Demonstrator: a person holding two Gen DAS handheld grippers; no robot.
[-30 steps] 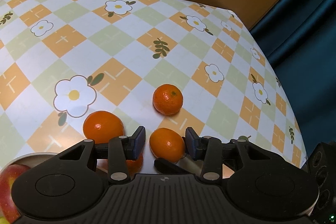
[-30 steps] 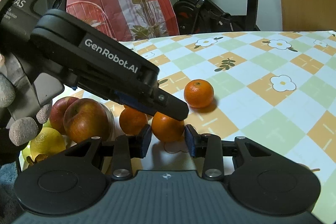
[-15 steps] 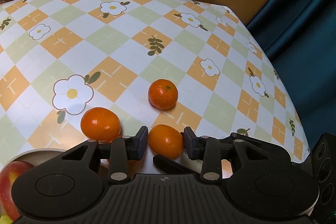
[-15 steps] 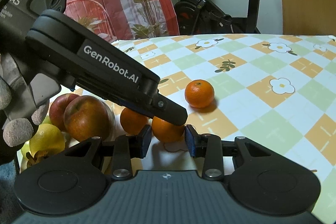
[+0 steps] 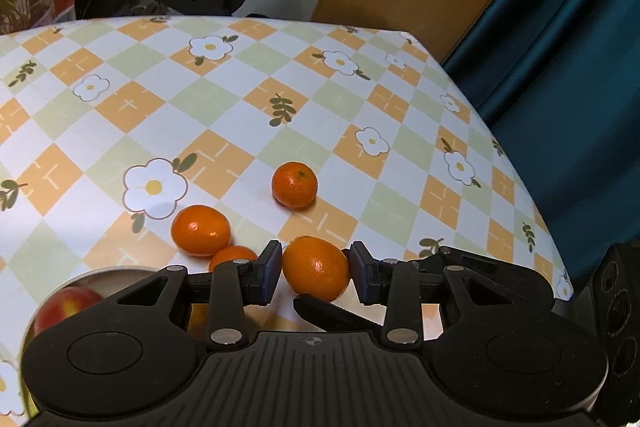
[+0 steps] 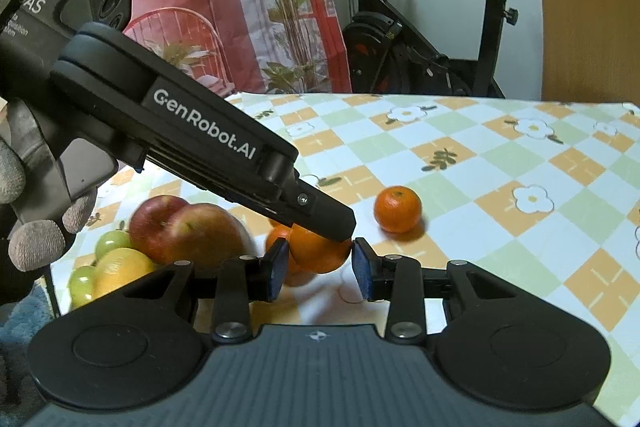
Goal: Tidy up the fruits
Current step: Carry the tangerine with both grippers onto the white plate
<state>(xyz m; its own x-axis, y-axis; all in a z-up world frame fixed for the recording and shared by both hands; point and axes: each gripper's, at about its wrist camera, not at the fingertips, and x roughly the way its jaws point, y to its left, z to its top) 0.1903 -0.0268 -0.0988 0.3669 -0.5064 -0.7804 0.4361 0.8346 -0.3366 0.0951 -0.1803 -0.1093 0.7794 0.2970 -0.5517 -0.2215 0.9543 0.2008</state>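
checkered tablecloth (image 5: 224,115) bears a bowl (image 5: 100,273) holding apples (image 6: 188,227).

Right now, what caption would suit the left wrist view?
Jaws pinch an orange over a flowered tablecloth; another orange sits beyond.

I'm getting soft, warm indoor light, fairly even. Small white glints sit on the mandarin (image 5: 316,267) between my left fingers (image 5: 269,273). Faint shadows fall beside the fruit on the desk (image 5: 224,115). Fisheye bends the desk edges hard. The apples (image 6: 188,231) look slightly smeared; the curtain (image 5: 568,75) goes dark.
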